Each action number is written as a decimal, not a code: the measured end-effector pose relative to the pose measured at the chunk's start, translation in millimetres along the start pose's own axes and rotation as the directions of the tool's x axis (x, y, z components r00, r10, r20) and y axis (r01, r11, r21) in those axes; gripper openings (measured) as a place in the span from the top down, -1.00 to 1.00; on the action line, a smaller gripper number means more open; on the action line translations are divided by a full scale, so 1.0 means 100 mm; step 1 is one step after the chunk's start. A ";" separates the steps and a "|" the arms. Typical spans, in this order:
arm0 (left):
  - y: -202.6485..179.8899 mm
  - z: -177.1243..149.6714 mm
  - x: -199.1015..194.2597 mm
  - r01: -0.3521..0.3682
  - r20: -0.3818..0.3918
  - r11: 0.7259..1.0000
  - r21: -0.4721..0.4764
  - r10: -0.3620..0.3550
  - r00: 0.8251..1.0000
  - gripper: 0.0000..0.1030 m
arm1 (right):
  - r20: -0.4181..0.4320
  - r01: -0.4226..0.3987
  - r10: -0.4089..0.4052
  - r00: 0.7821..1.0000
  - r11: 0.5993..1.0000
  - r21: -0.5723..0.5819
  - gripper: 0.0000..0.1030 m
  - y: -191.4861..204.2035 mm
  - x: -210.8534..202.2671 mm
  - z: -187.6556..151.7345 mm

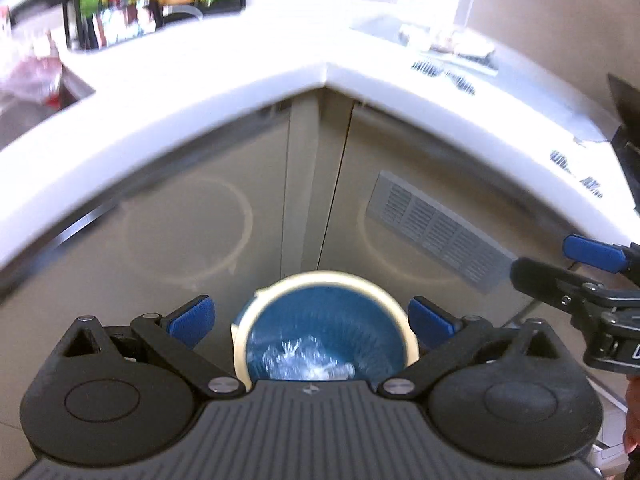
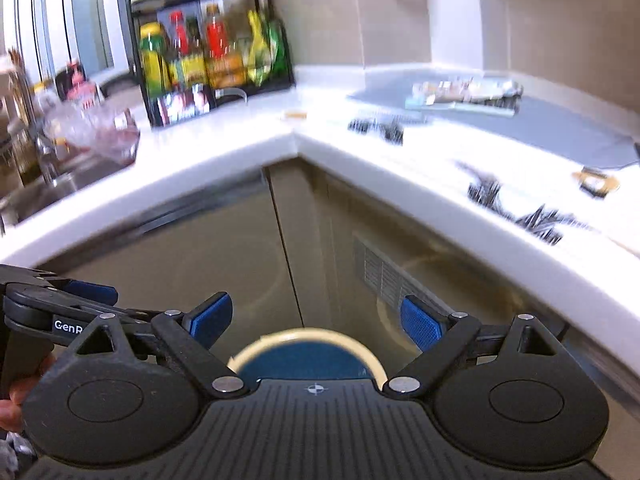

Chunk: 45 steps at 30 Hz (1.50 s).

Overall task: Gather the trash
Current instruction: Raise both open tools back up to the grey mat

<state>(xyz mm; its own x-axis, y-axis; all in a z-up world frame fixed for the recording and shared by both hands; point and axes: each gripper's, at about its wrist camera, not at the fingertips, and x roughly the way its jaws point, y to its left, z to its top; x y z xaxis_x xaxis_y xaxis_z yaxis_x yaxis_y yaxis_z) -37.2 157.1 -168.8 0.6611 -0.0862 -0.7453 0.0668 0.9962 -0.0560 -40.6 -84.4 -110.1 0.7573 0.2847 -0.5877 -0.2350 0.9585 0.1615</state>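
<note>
A round trash bin (image 1: 324, 328) with a cream rim and blue liner stands on the floor in the counter corner. Crumpled clear plastic (image 1: 308, 364) lies inside it. My left gripper (image 1: 312, 318) is open and empty, just above the bin. My right gripper (image 2: 316, 318) is open and empty, also above the bin (image 2: 308, 354); it shows at the right edge of the left wrist view (image 1: 576, 268). The left gripper shows at the left edge of the right wrist view (image 2: 72, 300). Dark scraps (image 2: 516, 208) and a small yellow piece (image 2: 596, 182) lie on the white counter (image 2: 400, 168).
A black rack of bottles (image 2: 204, 52) stands at the back of the counter. A sink (image 2: 52, 188) with a clear plastic bag (image 2: 96, 128) is at the left. A grey mat with a tray of items (image 2: 464, 94) lies at the right. A vent grille (image 1: 436, 228) is on the cabinet.
</note>
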 end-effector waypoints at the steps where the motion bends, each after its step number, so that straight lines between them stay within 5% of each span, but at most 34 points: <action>1: -0.03 0.05 -0.08 0.010 0.010 1.000 0.003 -0.010 1.000 -0.99 | 0.021 0.005 -0.005 1.000 1.000 0.007 -0.80 -0.01 -0.07 0.03; 6: -0.16 0.34 -0.56 0.028 0.070 0.999 0.030 -0.030 0.997 -0.99 | 0.122 0.020 -0.023 0.992 1.000 0.023 -0.81 -0.07 -0.37 0.26; 10: -0.39 0.64 -1.01 -0.074 0.192 0.994 0.077 0.058 0.980 -1.00 | 0.204 0.034 -0.045 0.978 0.998 0.061 -0.84 -0.18 -0.61 0.44; 17: -0.65 1.17 -1.58 -0.087 0.204 0.991 0.104 0.064 0.977 -1.00 | 0.253 0.037 -0.070 0.965 0.990 0.133 -0.88 -0.37 -0.80 0.70; 28: -1.18 1.68 -2.62 0.044 0.185 0.987 0.157 -0.073 0.980 -1.00 | 0.231 0.057 -0.096 0.968 0.984 0.167 -0.89 -0.51 -0.76 0.89; 35: -1.35 1.71 -2.97 0.119 0.255 0.967 0.224 -0.176 0.951 -1.00 | 0.168 0.051 -0.080 0.983 0.984 0.170 -0.89 -0.51 -0.56 0.91; 41: -1.11 1.83 -3.07 0.106 0.367 0.983 0.149 -0.154 0.917 -1.00 | 0.151 0.057 -0.082 0.985 0.985 0.164 -0.89 -0.51 -0.47 0.94; 45: -1.01 1.92 -3.06 0.109 0.368 0.986 0.122 -0.147 0.918 -1.00 | 0.142 0.071 -0.095 0.985 0.983 0.170 -0.89 -0.56 -0.42 0.95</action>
<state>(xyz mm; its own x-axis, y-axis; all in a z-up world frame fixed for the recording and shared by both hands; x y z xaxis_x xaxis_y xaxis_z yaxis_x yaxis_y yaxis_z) -102.5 80.4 192.6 0.8720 -0.2306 -0.4318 0.2295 0.9717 -0.0555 -0.7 -148.7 -19.1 0.8552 0.1913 -0.4816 -0.0738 0.9649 0.2521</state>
